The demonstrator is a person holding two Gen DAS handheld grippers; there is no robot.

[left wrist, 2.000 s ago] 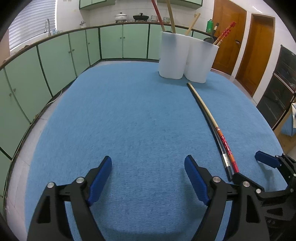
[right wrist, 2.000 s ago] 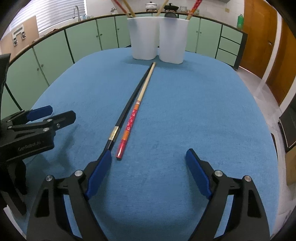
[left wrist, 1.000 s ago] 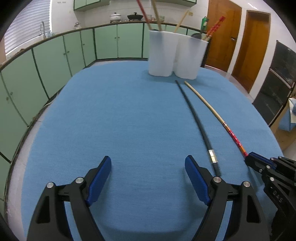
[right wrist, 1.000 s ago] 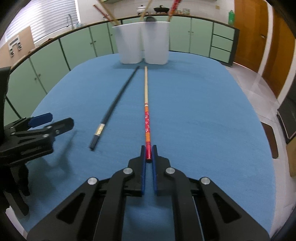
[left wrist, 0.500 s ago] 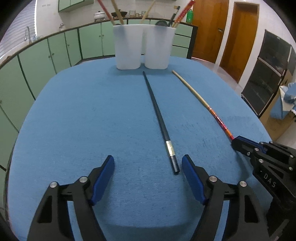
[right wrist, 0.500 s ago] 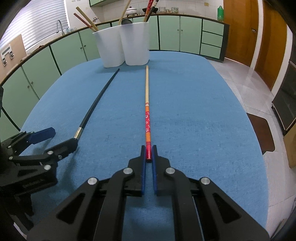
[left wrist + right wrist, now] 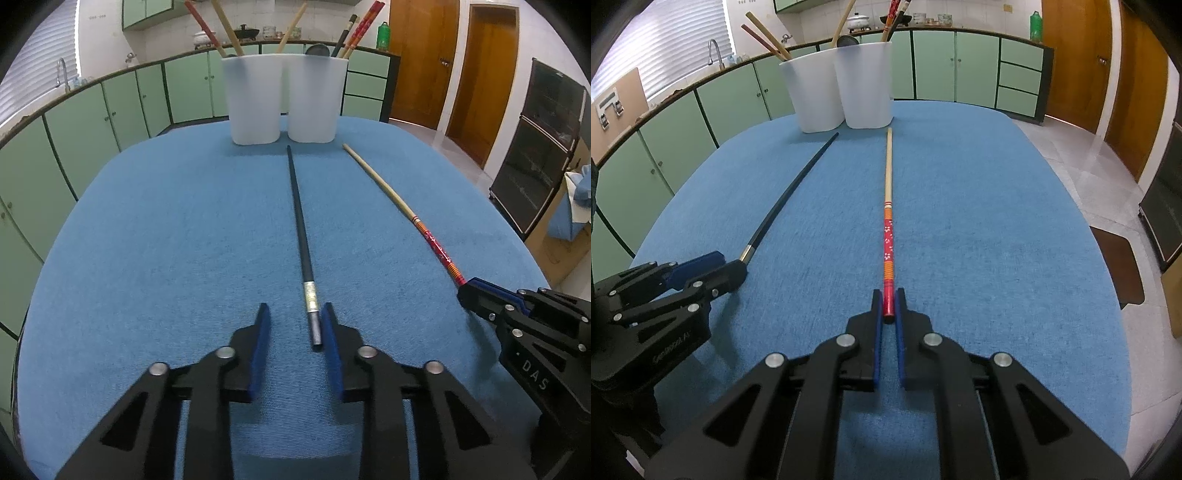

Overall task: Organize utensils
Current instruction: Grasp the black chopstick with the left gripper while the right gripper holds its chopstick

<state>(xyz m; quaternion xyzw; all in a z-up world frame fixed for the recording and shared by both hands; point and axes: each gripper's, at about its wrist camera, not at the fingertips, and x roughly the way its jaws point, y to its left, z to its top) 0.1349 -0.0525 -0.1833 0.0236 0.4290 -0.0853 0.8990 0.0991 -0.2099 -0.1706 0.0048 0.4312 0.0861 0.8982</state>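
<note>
Two chopsticks lie on the blue-covered desk (image 7: pixel 155 229), both pointing toward two white tubs at the far edge.

Black chopstick (image 7: pixel 301 225): long, dark, silver band near its butt end. Lies flat, tip just short of the right white tub (image 7: pixel 314 99). Butt end sits between the fingers of the left hand-held gripper (image 7: pixel 295 325). Jaws part-closed, a clear gap on each side of the stick; the blue pad on the right (image 7: pixel 330 332) is just beside it, the one on the left further off. No clamp yet. In the right wrist view the same stick (image 7: pixel 790 192) runs down to the left hand-held gripper (image 7: pixel 713 269), its banded end at the finger tips.

Red chopstick (image 7: pixel 888 236): pale wood at the far half, orange rings and red flowered pattern at the near half. Lies straight along the desk (image 7: pixel 997 221), tip just short of the right tub (image 7: pixel 866 85). Right hand-held gripper (image 7: pixel 888 306) is closed on its red butt end, blue pads pressed to both sides. In the left wrist view the stick (image 7: pixel 402 210) slants off to the right and ends at the tip of the right hand-held gripper (image 7: pixel 467 291).

Tubs: left white tub (image 7: pixel 253 99) and right one stand touching, side by side, upright. Each holds utensils sticking up: wooden and red sticks in the left, red patterned sticks and a dark spoon-like item in the right.

The two chopsticks lie apart, closer at the tub end, wider at the gripper end.
</note>
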